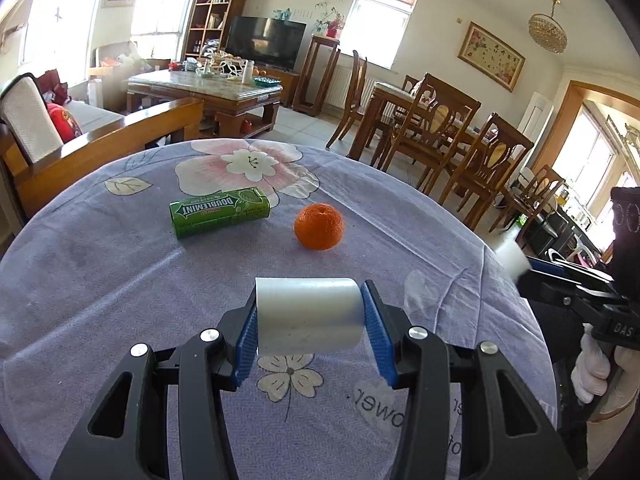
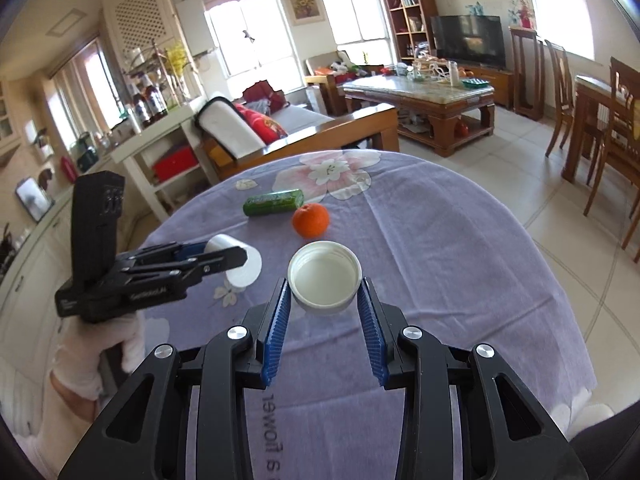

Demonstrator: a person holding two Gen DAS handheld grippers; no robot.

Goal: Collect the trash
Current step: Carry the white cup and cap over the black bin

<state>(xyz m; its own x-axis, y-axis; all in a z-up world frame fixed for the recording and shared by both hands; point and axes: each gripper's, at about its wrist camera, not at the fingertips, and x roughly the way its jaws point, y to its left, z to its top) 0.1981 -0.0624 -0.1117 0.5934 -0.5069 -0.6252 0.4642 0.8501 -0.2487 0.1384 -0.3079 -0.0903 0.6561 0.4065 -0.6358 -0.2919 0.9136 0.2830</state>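
Nearest the right wrist camera, the right gripper [image 2: 323,289] held a white plastic cap [image 2: 324,276], open side up, its rim pinched between the two blue ribbed pads. The cap looked light, stiff and smooth-walled, so the hold across the rim's widest part seemed the sensible one; a squeeze off that line would probably let it pop out sideways. Whether it rested on the tabletop [image 2: 460,280] or hung just above it could not be told.

To the left of the cap, the left gripper [image 1: 309,314] was closed on a white cylindrical container [image 1: 309,316], lying crosswise, a pad pressed against each flat end. It appeared thin-walled and hollow, probably empty and easily dented, so a gentle grip on the stiffer ends suited it better than one on the curved side.

Beyond the cap, well apart from both grippers, an orange [image 2: 310,220] sat on the lilac flowered tablecloth. It was likely firm, round and prone to roll. Just behind it and slightly left lay a green Doublemint gum box [image 1: 219,211] on its long side, light and rigid, easiest taken across its narrow width.
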